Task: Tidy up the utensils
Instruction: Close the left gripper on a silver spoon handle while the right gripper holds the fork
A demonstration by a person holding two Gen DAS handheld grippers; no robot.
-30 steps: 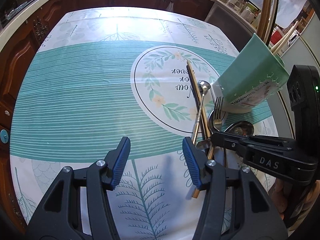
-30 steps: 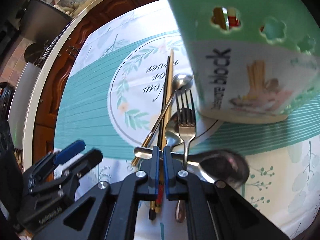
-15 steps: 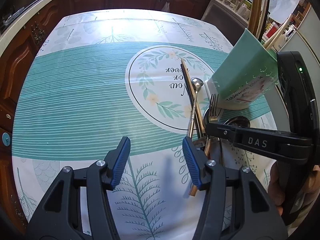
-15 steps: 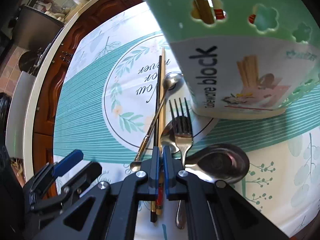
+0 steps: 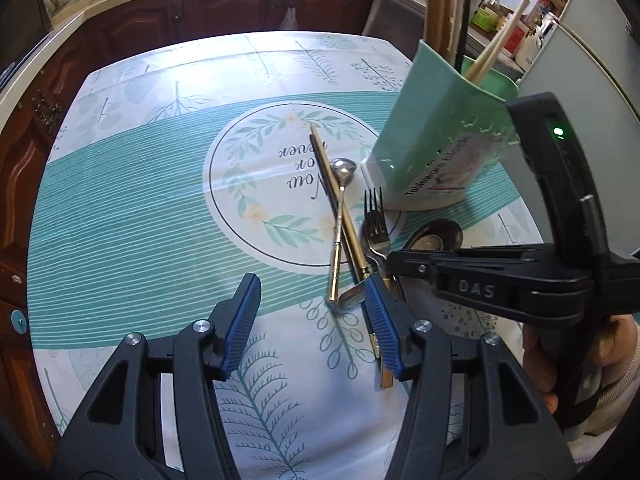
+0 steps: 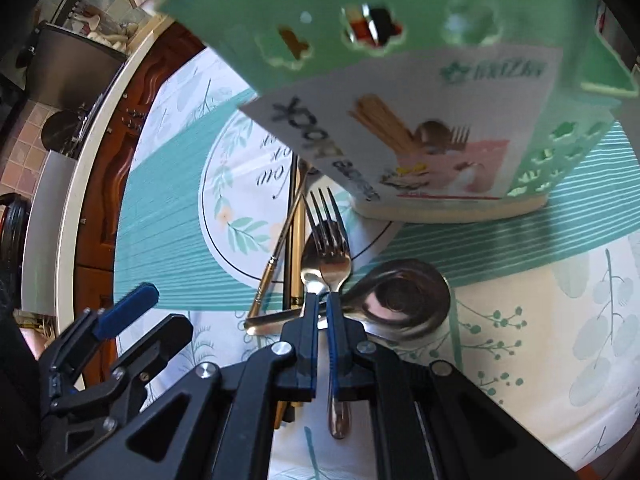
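Left wrist view
Left gripper [image 5: 310, 316]: I read the jaws as released, spread wide, nothing between them; it hovers over the table [image 5: 132, 216].
Right gripper [image 5: 394, 258]: I see it from the side, low over the utensil pile; from here I cannot tell how its jaws stand.
Fork [image 5: 376, 224]: lies flat, tines toward the holder [image 5: 440, 136], its handle running under the right gripper.
Small spoon [image 5: 340, 216]: slim gold handle, crossed over the chopsticks [image 5: 340, 208].
Large spoon [image 5: 434, 236]: bowl up, just beside the fork, near the holder's base.
Holder: green plastic, smooth walls, paper label; upright sticks already stand in it.

Right wrist view
Right gripper [image 6: 322, 302]: jaws nearly clenched on the fork [image 6: 330, 248] at the neck, just behind the tines; I cannot confirm firm contact.
Fork handling: I judge it stiff, light, polished steel, slippery on the blue pads; the narrow neck lets it pivot, so a grip nearer mid-handle would balance better.
Large spoon [image 6: 404, 294]: mirror-bright bowl touching the fork's right side; its handle passes under the pile.
Second spoon [image 6: 312, 260]: partly hidden beneath the fork head.
Chopsticks [image 6: 294, 240]: straight, rigid, dark and gold, left of the fork.
Holder [image 6: 420, 100]: flower-shaped cut-outs, pale base, standing just beyond the tines.
Table covering: smooth printed cloth, teal stripes and leaves; I expect steel to slide on it.
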